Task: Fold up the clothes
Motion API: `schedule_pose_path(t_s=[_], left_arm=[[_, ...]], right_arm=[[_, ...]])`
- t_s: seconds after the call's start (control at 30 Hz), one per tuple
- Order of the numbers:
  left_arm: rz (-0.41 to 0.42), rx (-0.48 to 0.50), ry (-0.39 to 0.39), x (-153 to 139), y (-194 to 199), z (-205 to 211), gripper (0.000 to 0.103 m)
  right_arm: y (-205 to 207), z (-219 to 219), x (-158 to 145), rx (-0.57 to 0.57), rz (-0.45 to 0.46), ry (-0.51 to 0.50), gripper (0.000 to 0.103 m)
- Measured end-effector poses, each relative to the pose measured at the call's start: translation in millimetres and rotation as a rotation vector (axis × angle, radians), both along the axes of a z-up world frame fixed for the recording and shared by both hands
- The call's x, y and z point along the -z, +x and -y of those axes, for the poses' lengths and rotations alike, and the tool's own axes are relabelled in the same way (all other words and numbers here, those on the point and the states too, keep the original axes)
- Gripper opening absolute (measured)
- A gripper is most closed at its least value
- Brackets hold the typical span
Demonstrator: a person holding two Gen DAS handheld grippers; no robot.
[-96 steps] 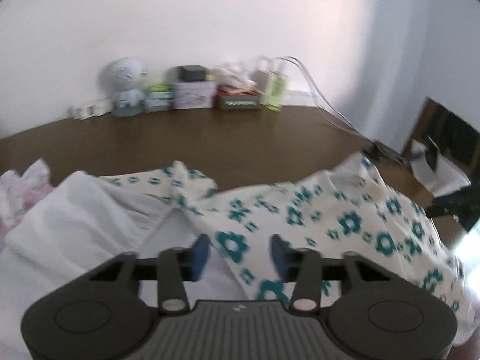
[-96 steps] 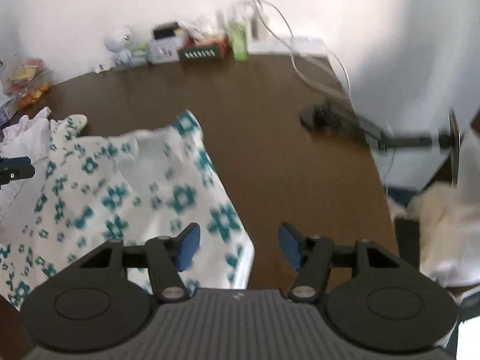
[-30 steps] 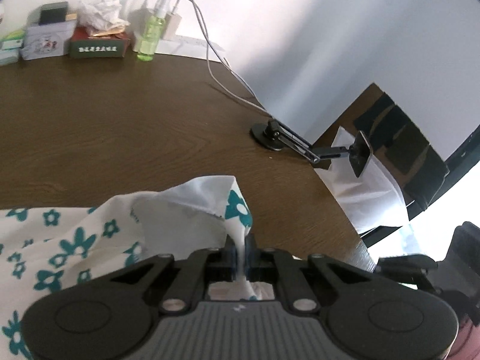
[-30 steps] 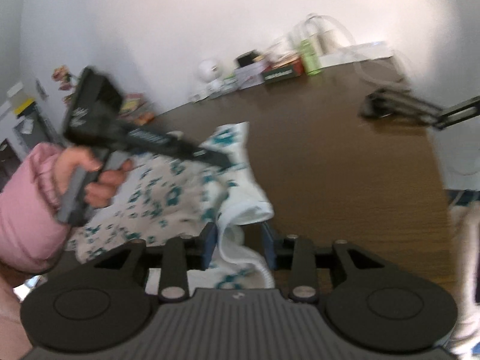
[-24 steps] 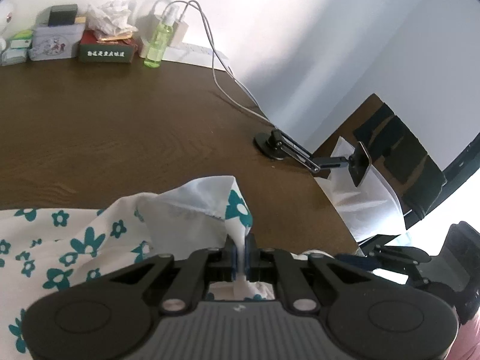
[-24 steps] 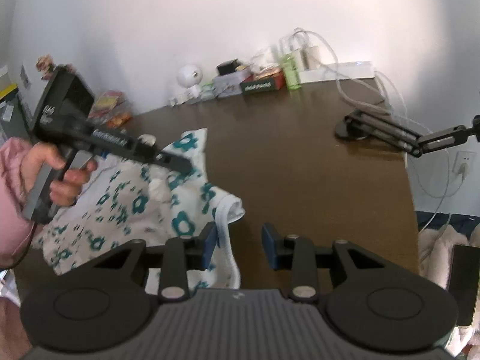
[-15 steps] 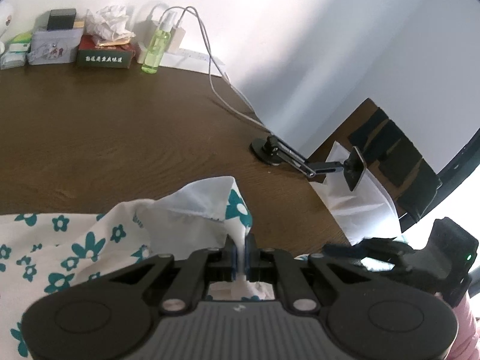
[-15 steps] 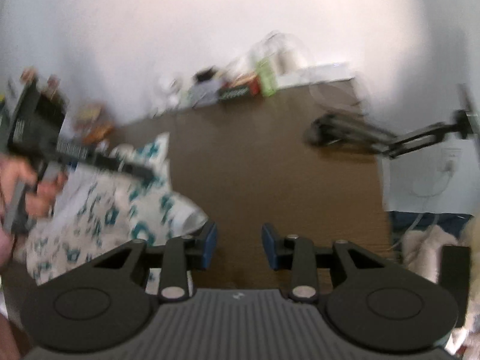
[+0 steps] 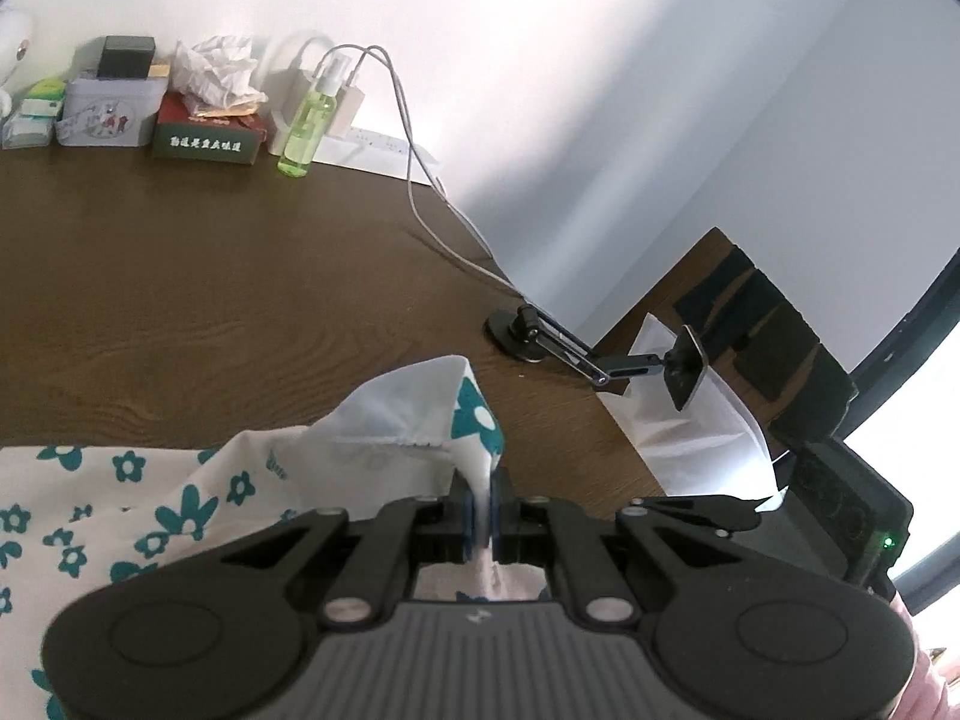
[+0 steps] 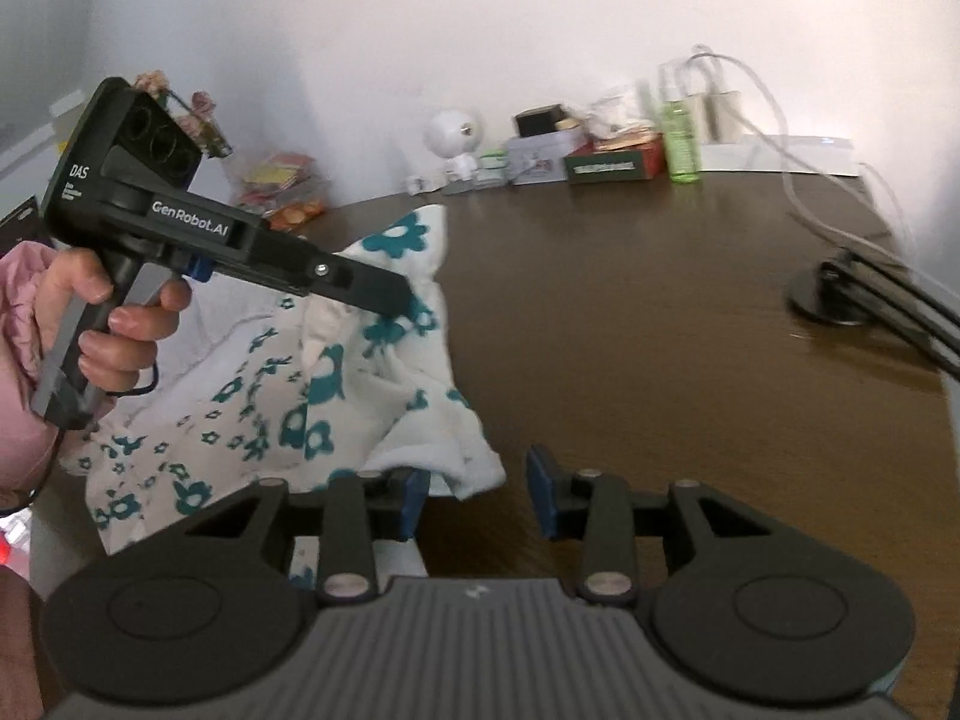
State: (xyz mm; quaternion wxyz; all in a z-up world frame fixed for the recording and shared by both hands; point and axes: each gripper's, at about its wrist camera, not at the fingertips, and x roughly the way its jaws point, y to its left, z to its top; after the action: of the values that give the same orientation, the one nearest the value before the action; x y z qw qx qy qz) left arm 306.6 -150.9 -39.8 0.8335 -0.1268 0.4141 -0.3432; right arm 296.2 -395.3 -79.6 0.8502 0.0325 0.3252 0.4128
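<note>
Cloth (image 9: 198, 498): white with teal flowers, heaped on the near left part of the brown table (image 9: 240, 276); one corner is lifted off the wood.
Left gripper (image 9: 480, 510): clenched on that lifted corner; a thin fold of fabric runs up between the two blue pads and peaks just above them.
Left hand (image 10: 102, 324): wraps the grip handle, pink sleeve (image 10: 18, 360) behind it; the tool's nose is buried in the upper edge of the cloth.
Right gripper (image 10: 480, 501): jaws closing with a clear gap between them; bare table shows in the gap.
Cloth vs right gripper: the lowest hanging fold sits just above and beside the left pad (image 10: 414, 498), inside the gap's left edge; neither pad presses on it.
Far edge: boxes (image 9: 204, 141), green bottle (image 9: 309, 120), white cable (image 9: 420, 192) along the wall, well apart from the cloth.
Right edge: black arm mount (image 9: 522, 339) on the table.
</note>
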Motion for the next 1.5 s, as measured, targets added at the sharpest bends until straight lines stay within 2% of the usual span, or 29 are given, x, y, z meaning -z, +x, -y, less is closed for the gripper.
schedule_pose_path(t_s=[0.03,0.07,0.1,0.2,0.3,0.37,0.43,0.5,0.57,0.67,0.7,0.77,0.8,0.83,0.87,0.93,1.0,1.1,1.17,1.23,1.37,1.5], left_arm=[[-0.002,-0.002,-0.001,0,0,0,0.004],[-0.004,-0.004,-0.003,1,1,0,0.004],[-0.002,-0.007,-0.002,1,1,0,0.004],[0.008,-0.019,-0.016,0,1,-1,0.004],[0.02,-0.021,-0.083,-2,0,-2,0.004],[0.045,-0.03,-0.076,-5,-2,1,0.007],[0.044,-0.024,-0.066,-5,-2,2,0.011],[0.051,-0.029,-0.064,-7,-5,-4,0.012],[0.064,-0.047,-0.051,-11,-9,-14,0.022],[0.079,-0.092,0.005,-17,-13,-34,0.028],[0.085,-0.107,0.026,-19,-15,-41,0.03],[0.092,-0.148,0.071,-20,-18,-58,0.039],[0.094,-0.173,0.095,-20,-19,-68,0.039],[0.093,-0.196,0.114,-20,-19,-78,0.039],[0.085,-0.224,0.138,-19,-18,-89,0.04],[0.058,-0.281,0.18,-14,-13,-115,0.04],[0.023,-0.327,0.211,-8,-6,-139,0.04],[-0.03,-0.371,0.198,2,5,-167,0.039],[-0.058,-0.368,0.174,6,14,-171,0.039],[-0.08,-0.363,0.157,10,23,-172,0.039],[-0.091,-0.367,0.176,19,44,-160,0.038],[-0.078,-0.372,0.182,23,57,-148,0.035]], right_arm=[[1,-3,-1,-0.01,-0.005,0.003,0.015],[2,-5,-2,-0.016,-0.01,0.007,0.006],[1,-7,-5,-0.009,0.001,-0.005,0.006],[-10,-10,-24,0.07,0.153,-0.116,0.005],[-31,-8,-52,0.197,0.413,-0.235,0.005],[-41,-24,-54,0.235,0.579,-0.413,0.005],[-39,-36,-46,0.218,0.632,-0.554,0.005],[-33,-38,-44,0.211,0.642,-0.584,0.005],[-20,-34,-49,0.238,0.597,-0.534,0.005],[-3,-45,-34,0.2,0.577,-0.655,0.005],[3,-47,-30,0.191,0.549,-0.66,0.005],[14,-47,-25,0.184,0.462,-0.627,0.006],[18,-47,-24,0.199,0.433,-0.604,0.01],[21,-43,-24,0.215,0.395,-0.573,0.014],[26,-38,-26,0.235,0.341,-0.54,0.034],[33,-23,-31,0.274,0.235,-0.474,0.054],[34,-5,-36,0.304,0.164,-0.425,0.054],[34,23,-44,0.408,0.092,-0.382,0.054],[32,35,-54,0.504,0.072,-0.356,0.054],[30,34,-66,0.535,0.061,-0.295,0.054],[27,-20,-87,0.352,0.056,-0.191,0.054],[40,-99,-75,0.17,0.046,-0.371,0.054]])
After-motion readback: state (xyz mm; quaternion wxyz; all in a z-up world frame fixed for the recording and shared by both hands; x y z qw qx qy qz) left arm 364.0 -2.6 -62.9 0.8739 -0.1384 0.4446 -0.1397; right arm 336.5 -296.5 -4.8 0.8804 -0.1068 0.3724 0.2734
